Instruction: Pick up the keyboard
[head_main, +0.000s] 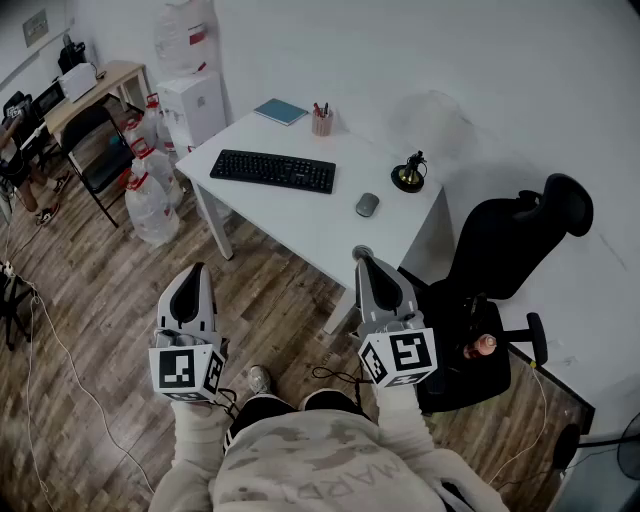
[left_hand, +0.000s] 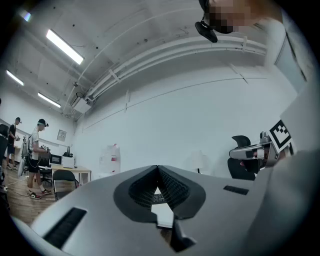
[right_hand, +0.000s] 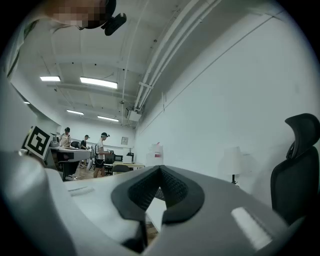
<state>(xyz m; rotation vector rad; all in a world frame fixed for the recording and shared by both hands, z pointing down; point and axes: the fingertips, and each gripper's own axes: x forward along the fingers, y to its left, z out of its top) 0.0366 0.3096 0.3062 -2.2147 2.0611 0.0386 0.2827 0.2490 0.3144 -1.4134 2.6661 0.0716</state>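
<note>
One white table. On it: one black keyboard, one grey mouse, one blue notebook, one pen cup, one small dark ornament. One black office chair. Two handheld grippers: one left gripper, one right gripper.

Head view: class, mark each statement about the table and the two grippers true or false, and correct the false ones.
1. The keyboard lies on the white table. True.
2. The left gripper grips the keyboard. False: it is shut on nothing, short of the table.
3. The mouse lies left of the keyboard. False: it lies to its right.
4. The right gripper is shut. True.
</note>
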